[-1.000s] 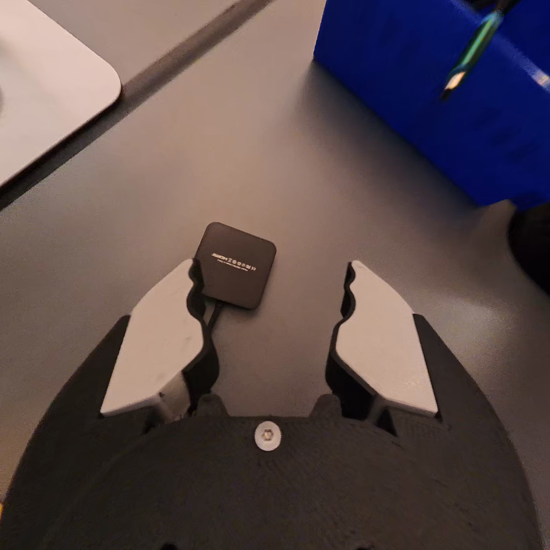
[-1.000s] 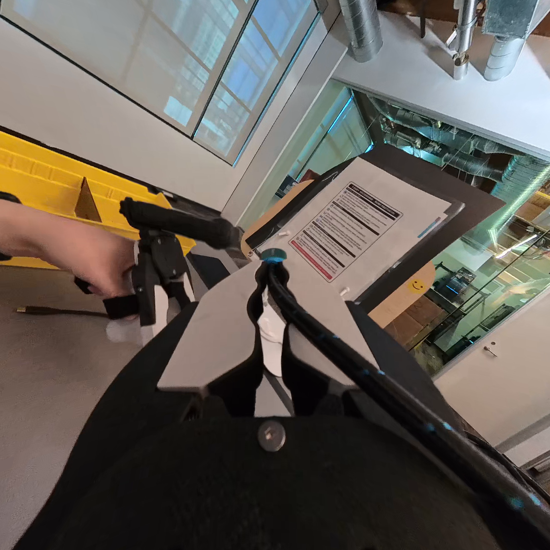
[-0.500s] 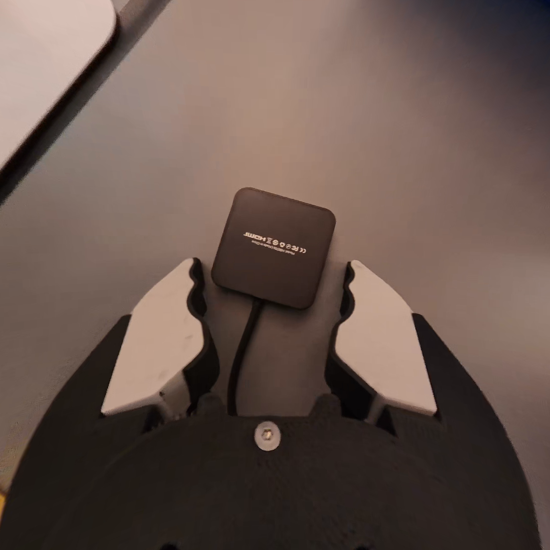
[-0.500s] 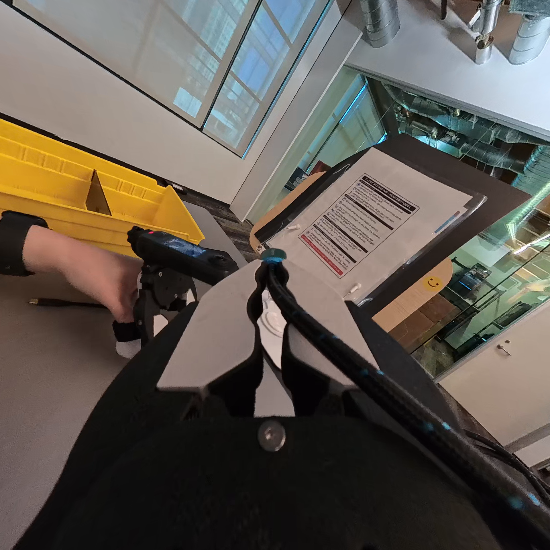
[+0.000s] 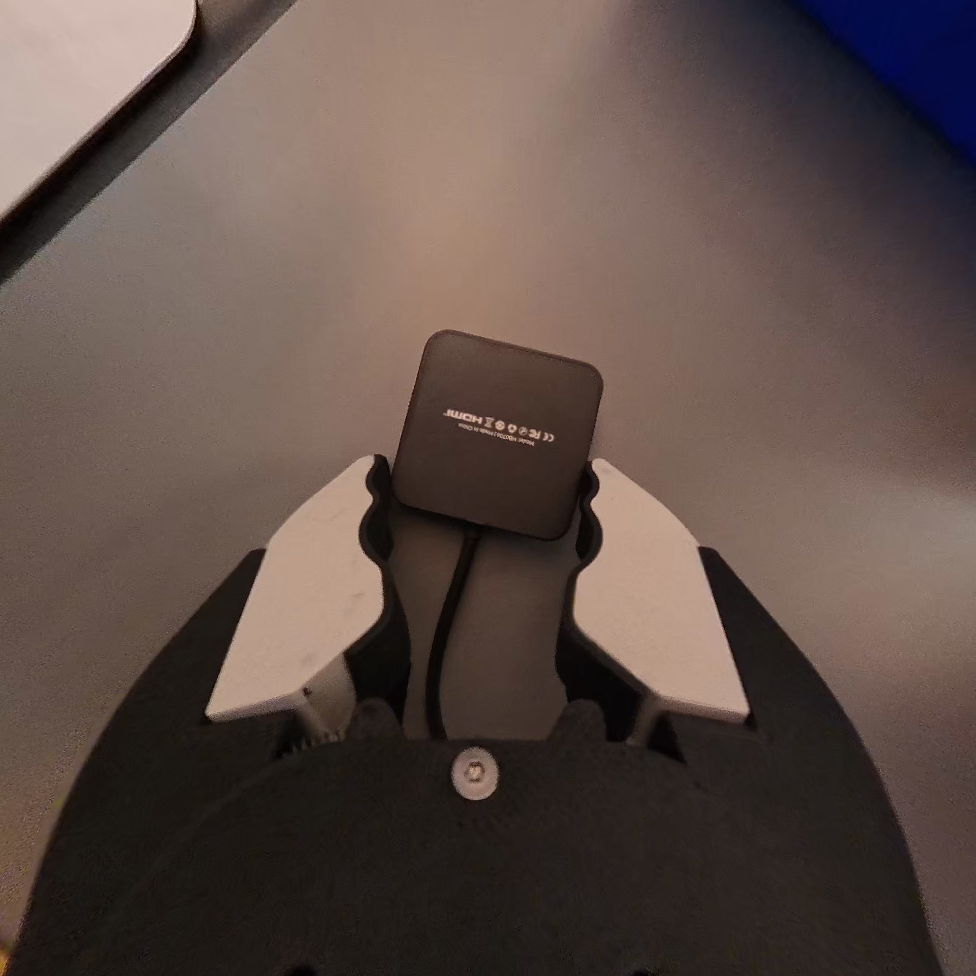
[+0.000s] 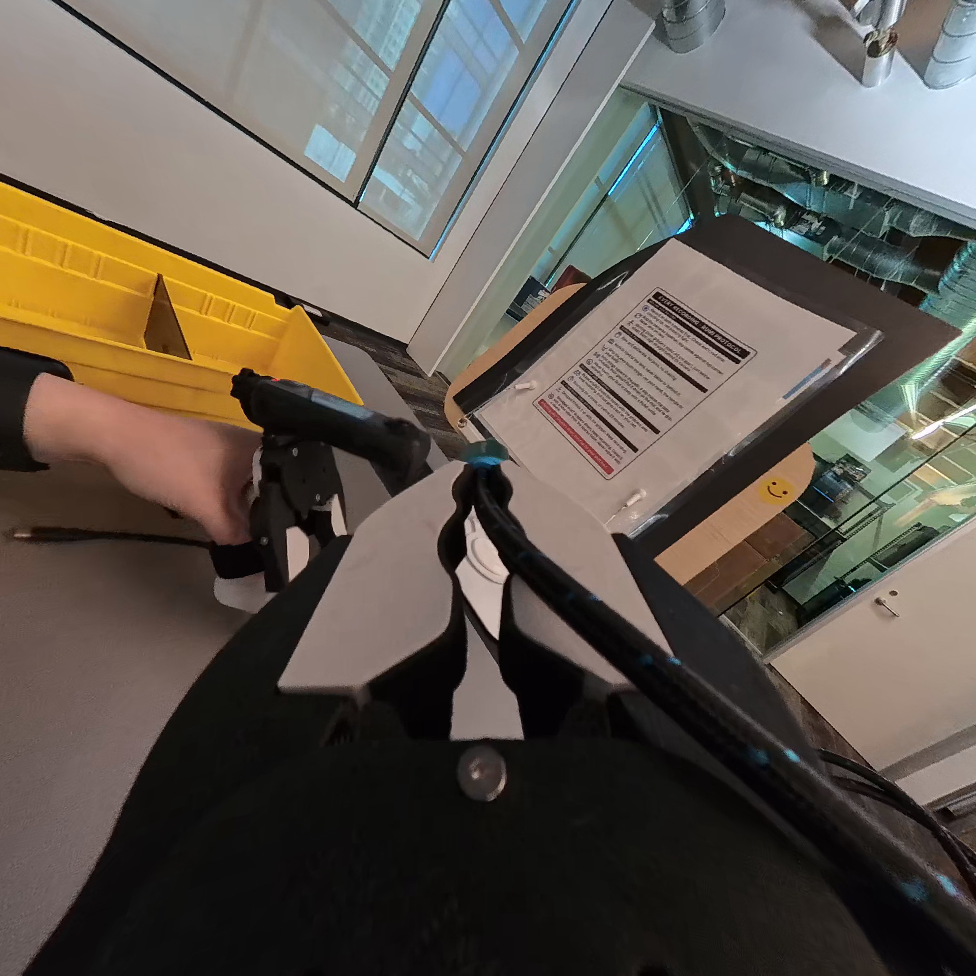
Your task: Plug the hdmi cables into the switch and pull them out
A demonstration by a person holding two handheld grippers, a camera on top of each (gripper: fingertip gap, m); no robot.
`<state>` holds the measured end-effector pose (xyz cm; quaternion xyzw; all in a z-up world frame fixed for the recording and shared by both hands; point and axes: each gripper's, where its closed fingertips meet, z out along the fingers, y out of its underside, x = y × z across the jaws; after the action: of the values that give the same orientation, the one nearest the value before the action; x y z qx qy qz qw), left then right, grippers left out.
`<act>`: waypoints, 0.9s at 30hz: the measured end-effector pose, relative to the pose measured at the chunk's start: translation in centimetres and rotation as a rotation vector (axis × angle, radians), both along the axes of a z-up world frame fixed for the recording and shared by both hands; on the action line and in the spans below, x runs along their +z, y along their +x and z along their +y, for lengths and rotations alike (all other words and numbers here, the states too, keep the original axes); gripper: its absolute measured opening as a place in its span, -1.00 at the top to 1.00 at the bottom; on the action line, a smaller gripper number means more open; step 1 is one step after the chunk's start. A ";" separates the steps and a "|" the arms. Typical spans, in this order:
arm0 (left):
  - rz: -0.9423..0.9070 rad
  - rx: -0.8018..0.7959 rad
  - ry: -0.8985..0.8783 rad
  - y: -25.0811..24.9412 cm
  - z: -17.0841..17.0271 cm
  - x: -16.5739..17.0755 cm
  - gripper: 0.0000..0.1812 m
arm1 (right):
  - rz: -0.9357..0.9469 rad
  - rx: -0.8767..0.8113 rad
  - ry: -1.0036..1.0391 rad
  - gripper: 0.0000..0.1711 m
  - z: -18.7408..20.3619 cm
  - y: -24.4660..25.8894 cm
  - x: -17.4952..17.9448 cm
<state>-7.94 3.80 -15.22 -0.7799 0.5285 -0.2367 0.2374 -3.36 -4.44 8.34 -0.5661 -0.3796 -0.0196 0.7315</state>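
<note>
The black square HDMI switch (image 5: 499, 438) lies flat on the grey table, its thin black tail cable (image 5: 449, 607) running back between my left fingers. My left gripper (image 5: 485, 467) has closed on the switch's near corners, and both fingertips touch its sides. My right gripper (image 6: 478, 475) is shut on a black braided HDMI cable (image 6: 634, 649) with blue flecks. The cable's teal end (image 6: 486, 454) pokes out past the fingertips, raised above the table. The right wrist view also shows the left gripper (image 6: 296, 501), low on the table in a person's hand (image 6: 158, 475).
A second thin cable (image 6: 105, 536) lies on the table behind the hand. A yellow bin (image 6: 158, 327) stands at the back. A blue bin (image 5: 924, 79) and a white flat slab (image 5: 79, 79) flank the switch. A board with a printed sheet (image 6: 660, 380) stands to the right.
My left gripper moved forward over the switch and its fingers narrowed onto the switch's sides. My right gripper stayed shut on the cable, and its view shifted slightly.
</note>
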 end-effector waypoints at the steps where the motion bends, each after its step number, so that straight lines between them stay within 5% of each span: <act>1: -0.042 0.020 -0.045 0.2 -0.1 0.5 0.25 | 0.004 -0.011 0.000 0.92 0.1 0.2 0.1; 13: -0.655 0.159 -0.181 0.0 0.1 14.5 0.25 | -0.035 -0.132 0.008 0.90 1.3 -1.3 -1.4; 27: -0.760 0.143 -0.243 0.1 -1.1 17.1 0.25 | -0.056 -0.088 0.013 0.90 1.1 -2.8 -2.2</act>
<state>-7.84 2.72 1.88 -0.6940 0.3157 -0.5518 0.3380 -6.20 -3.34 6.16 -0.5769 -0.3743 -0.0701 0.7226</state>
